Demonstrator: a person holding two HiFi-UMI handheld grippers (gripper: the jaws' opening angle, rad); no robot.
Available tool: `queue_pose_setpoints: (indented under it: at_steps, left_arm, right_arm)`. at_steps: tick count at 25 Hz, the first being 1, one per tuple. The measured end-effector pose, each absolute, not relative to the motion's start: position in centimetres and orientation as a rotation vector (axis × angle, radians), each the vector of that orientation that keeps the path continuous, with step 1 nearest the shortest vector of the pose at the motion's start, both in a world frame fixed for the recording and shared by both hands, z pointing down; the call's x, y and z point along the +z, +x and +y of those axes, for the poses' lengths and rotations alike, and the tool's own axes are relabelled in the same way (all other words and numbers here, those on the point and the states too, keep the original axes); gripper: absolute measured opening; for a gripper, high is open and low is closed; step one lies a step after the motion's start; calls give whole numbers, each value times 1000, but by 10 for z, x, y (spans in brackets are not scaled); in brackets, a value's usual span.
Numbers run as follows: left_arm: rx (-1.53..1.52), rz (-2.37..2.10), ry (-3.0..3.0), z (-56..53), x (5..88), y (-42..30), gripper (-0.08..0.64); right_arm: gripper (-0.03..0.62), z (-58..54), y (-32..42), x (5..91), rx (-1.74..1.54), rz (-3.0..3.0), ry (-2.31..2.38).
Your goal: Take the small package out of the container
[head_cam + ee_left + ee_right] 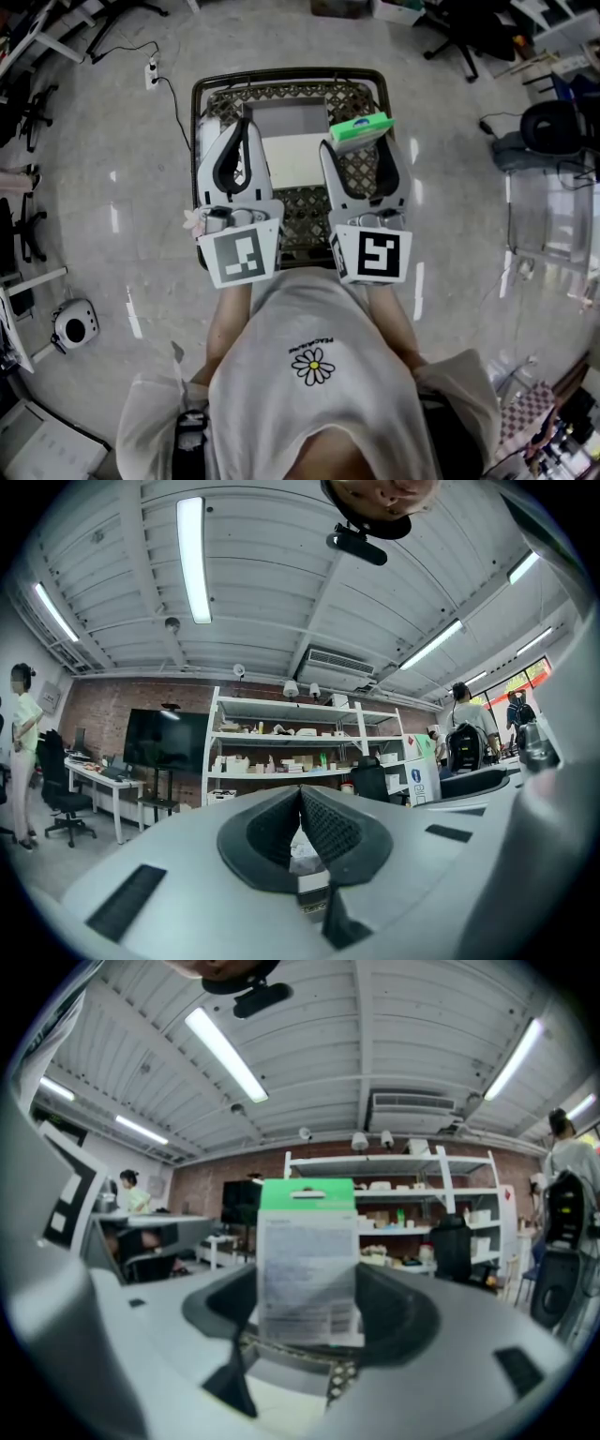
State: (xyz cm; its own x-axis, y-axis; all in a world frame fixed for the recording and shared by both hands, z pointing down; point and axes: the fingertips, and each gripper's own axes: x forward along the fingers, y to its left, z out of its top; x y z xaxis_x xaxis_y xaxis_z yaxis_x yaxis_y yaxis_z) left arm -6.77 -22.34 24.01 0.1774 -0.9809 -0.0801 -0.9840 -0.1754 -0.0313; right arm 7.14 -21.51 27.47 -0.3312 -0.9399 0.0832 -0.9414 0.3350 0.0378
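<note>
Pinched upright between the pads of the right hand-held gripper (314,1312): the small package (361,130), green along the top, white and printed below. Held out of the dark lattice container (281,79), above its right-hand part as seen from the head view. Over the container's left side, the left hand-held gripper (300,797), tips pressed together with nothing between them. Inside the container, a flat white box (295,159). Beneath everything, pale floor (112,141). Behind both jaws, white shelving (281,752) against a brick wall.
</note>
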Motion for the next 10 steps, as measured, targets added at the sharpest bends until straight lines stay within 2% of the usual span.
queue_pose_setpoints:
  at_steps: [10]
  left_arm:
    - [64, 1978, -2352, -229, 244, -69, 25]
  right_arm:
    - [319, -219, 67, 272, 13, -2516, 1755]
